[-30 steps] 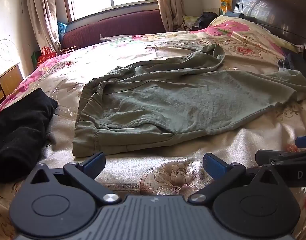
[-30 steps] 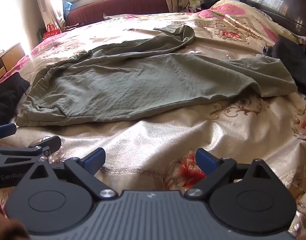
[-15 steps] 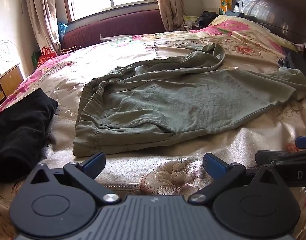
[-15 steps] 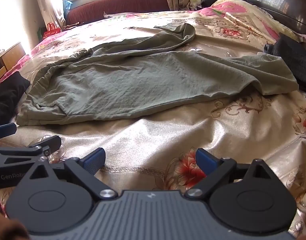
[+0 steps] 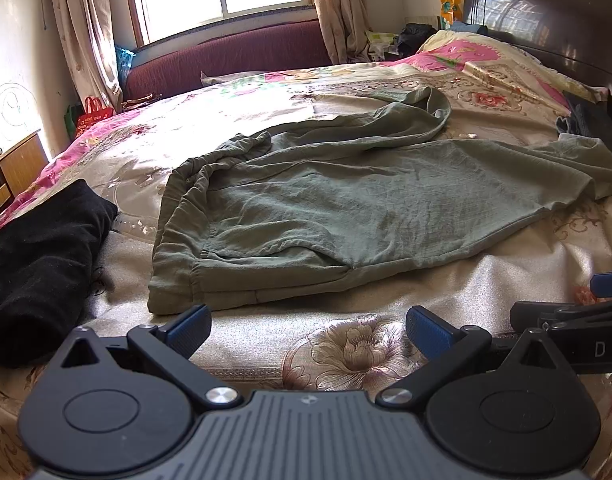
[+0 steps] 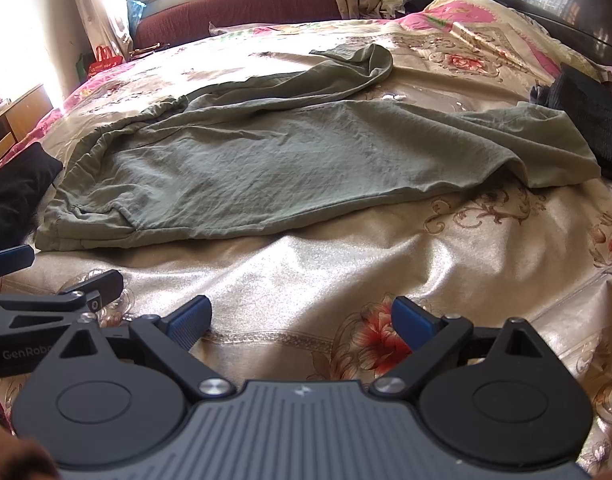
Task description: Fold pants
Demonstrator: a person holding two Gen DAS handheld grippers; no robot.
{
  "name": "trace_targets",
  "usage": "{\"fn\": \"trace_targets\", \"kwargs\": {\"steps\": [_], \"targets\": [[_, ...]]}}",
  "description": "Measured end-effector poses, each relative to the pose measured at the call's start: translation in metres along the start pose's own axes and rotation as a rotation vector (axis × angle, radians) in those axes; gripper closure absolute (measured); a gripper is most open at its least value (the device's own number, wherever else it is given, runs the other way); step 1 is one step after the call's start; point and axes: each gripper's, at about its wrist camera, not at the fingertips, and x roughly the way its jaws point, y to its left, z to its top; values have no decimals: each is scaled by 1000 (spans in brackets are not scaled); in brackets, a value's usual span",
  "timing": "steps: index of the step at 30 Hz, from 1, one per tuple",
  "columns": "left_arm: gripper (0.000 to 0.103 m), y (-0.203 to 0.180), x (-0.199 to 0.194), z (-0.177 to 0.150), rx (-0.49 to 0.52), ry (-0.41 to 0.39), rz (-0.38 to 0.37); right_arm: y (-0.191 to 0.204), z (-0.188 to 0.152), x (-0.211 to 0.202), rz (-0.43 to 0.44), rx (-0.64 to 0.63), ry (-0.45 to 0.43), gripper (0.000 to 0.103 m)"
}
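Observation:
Olive-green pants (image 5: 346, 208) lie spread on the bed, waistband to the left, legs running right; one leg curls back toward the far side. They also show in the right wrist view (image 6: 266, 160). My left gripper (image 5: 308, 326) is open and empty, low over the bedspread just short of the waistband corner. My right gripper (image 6: 302, 318) is open and empty, over the bedspread in front of the near leg. Each gripper shows at the other view's edge.
A floral bedspread (image 5: 346, 352) covers the bed. A black garment (image 5: 42, 256) lies left of the waistband. Dark clothes (image 6: 586, 120) lie at the right by the leg cuff. A dark headboard (image 5: 546, 20) stands at the right, a maroon sofa (image 5: 226, 56) beyond the bed.
Both grippers have edged slightly forward toward the pants. The jaws have stayed open and the pants have not moved.

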Motion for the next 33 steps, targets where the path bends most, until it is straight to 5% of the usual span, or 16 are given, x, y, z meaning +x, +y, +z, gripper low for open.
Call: {"fn": "trace_targets", "kwargs": {"steps": [33], "targets": [[0, -2, -4, 1, 24, -12, 18, 3, -2, 1, 13, 2, 7, 7]]}}
